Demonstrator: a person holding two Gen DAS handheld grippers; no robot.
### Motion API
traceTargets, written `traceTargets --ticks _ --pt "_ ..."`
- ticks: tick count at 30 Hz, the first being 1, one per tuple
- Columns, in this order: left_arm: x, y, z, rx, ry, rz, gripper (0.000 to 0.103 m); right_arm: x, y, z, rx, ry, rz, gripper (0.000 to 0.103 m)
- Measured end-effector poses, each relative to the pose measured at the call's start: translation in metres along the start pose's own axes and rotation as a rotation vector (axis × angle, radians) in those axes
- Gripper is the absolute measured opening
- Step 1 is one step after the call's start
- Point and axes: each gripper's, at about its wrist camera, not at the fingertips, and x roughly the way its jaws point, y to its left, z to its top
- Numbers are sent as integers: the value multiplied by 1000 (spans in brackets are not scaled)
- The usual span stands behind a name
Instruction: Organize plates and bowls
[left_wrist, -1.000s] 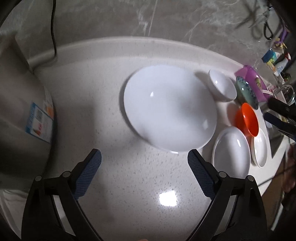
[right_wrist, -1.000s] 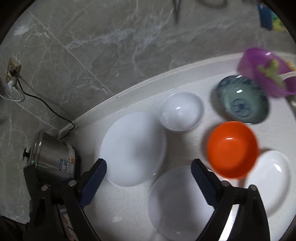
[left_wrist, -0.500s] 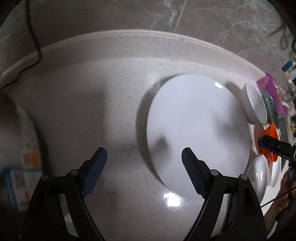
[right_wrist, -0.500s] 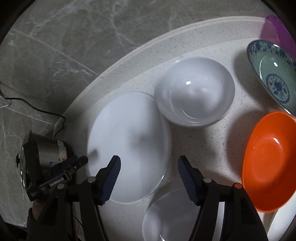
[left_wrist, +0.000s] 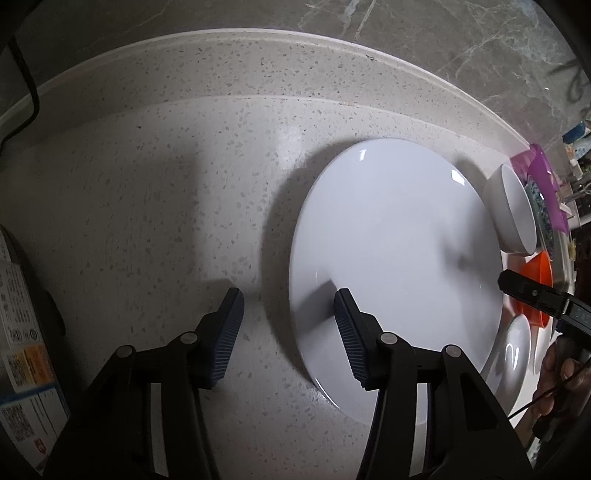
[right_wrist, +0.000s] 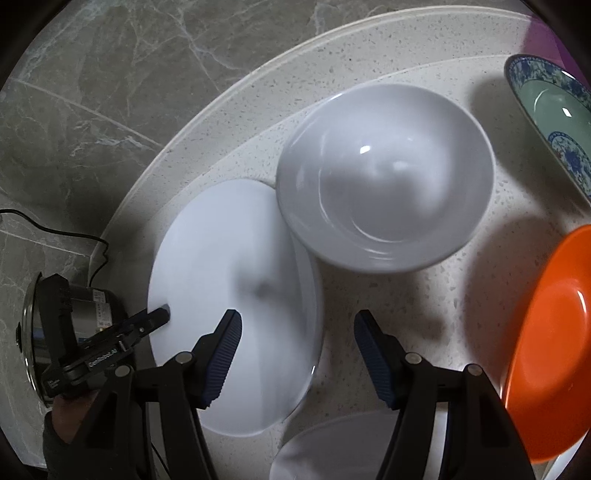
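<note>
As its jaws have just been closing, the left gripper (left_wrist: 288, 332) straddles the plate's (left_wrist: 399, 266) left rim, pads not yet pressing. The right gripper (right_wrist: 295, 354) stands released astride the opposite rim, near the counter's (left_wrist: 147, 206) back edge, beside a white bowl (right_wrist: 384, 177).

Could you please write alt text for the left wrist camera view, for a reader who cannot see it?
The left gripper, jaws open and just closing, straddles the near edge of a large white plate on a speckled countertop. At the right edge sit a white bowl and an orange bowl.
</note>
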Motion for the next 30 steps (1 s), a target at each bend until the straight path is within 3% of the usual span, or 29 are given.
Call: traceTargets --ticks 6,8,9,10,11,12,14,20,30 --pt "2 -1 15 37 25 11 49 5 1 2 3 7 31 67" --pt "-3 -6 6 56 28 11 49 8 5 2 -11 16 36 64" --pt "-2 -8 8 68 29 11 49 11 7 2 -20 26 35 52" --pt "-1 -10 9 80 26 10 49 14 9 1 -28 40 33 48" --pt "-1 -14 6 89 20 9 47 15 11 0 -36 39 21 34" --pt "-1 -17 6 99 12 15 37 17 9 0 -30 43 10 18" --pt "-2 -17 7 96 6 6 36 19 4 -1 6 47 52 17" --pt "-6 -2 14 60 4 -49 29 17 1 0 1 50 63 17" --pt "-8 2 0 75 -23 -40 27 14 -1 1 -14 38 51 17"
